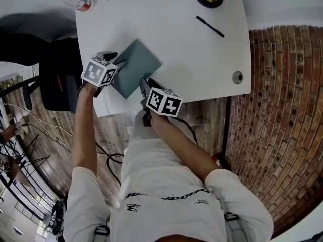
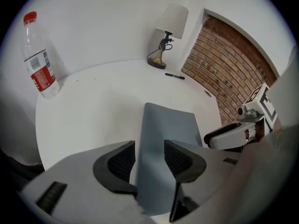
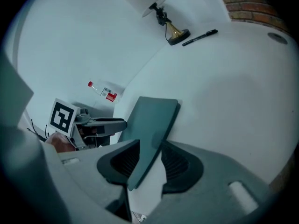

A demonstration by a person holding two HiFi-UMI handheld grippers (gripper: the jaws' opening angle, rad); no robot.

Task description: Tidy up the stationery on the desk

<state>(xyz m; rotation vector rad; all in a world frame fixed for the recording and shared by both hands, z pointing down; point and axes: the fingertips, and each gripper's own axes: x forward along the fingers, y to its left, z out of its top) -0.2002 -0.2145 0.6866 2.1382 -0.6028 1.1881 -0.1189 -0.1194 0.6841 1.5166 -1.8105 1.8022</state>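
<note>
Near notebook [image 1: 133, 67] sits between wide-open left gripper [image 1: 116, 63] and right gripper [image 1: 146, 85], seemingly unclamped; far pen [image 1: 210, 26] untouched; tidying barely begun.

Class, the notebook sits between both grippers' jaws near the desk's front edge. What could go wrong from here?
The left gripper and right gripper have jaws apart around the grey notebook, not gripping; it could slide off the desk edge close by. The bottle stands at the desk's far corner; a sweeping arm might topple it.
</note>
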